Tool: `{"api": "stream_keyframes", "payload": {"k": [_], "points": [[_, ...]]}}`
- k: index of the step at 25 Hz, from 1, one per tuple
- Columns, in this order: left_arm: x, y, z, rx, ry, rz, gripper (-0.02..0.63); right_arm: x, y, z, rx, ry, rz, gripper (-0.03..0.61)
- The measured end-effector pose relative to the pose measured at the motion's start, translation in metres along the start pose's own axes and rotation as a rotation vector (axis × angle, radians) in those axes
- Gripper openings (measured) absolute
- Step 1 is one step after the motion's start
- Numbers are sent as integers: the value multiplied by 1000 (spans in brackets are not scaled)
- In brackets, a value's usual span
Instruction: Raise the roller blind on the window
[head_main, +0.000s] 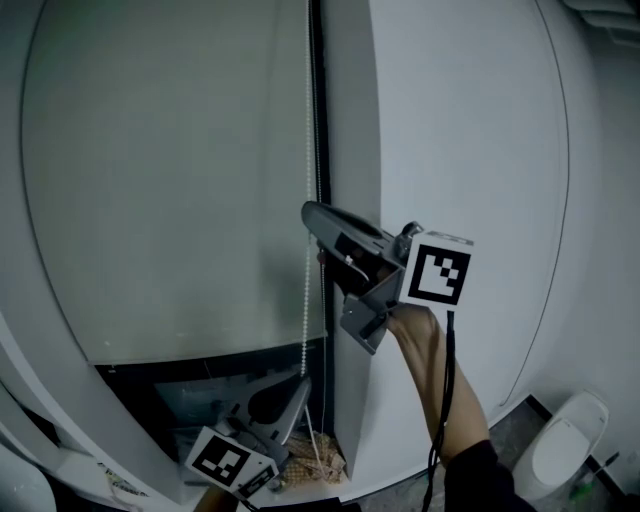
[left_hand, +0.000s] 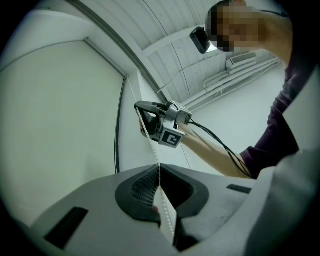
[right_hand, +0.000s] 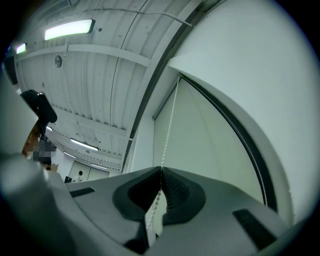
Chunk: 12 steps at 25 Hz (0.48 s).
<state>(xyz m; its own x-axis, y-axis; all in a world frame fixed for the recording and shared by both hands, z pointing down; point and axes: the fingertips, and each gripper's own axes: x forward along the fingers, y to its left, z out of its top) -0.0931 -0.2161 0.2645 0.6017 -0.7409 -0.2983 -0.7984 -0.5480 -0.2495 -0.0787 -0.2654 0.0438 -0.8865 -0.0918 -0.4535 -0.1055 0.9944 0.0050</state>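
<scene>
The pale grey roller blind (head_main: 170, 180) covers most of the window, and its bottom edge (head_main: 210, 350) hangs above a dark strip of glass. A white bead chain (head_main: 306, 120) runs down the blind's right side. My right gripper (head_main: 311, 213) is at mid height, shut on the chain (right_hand: 170, 120). Lower down my left gripper (head_main: 303, 386) is shut on the same strand (left_hand: 152, 147). In the left gripper view the chain leads up from my closed jaws to the right gripper (left_hand: 142, 116). A second strand hangs close beside the dark window frame (head_main: 318, 100).
A white wall (head_main: 470, 150) stands right of the frame. A black cable (head_main: 447, 380) trails from the right gripper along the forearm. A woven tan object (head_main: 315, 460) lies below the window, and a white rounded fixture (head_main: 565, 445) sits on the floor at the lower right.
</scene>
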Motion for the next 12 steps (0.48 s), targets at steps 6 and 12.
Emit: {"api": "stream_keyframes", "payload": {"k": [6,12], "points": [[-6,51,31,-218,-101,-76,14,-3,-12,-5,13,5,-42,15],[14,67,86,-409,-185,-258,14,-34,6,-47,-9,104,-23,14]]}}
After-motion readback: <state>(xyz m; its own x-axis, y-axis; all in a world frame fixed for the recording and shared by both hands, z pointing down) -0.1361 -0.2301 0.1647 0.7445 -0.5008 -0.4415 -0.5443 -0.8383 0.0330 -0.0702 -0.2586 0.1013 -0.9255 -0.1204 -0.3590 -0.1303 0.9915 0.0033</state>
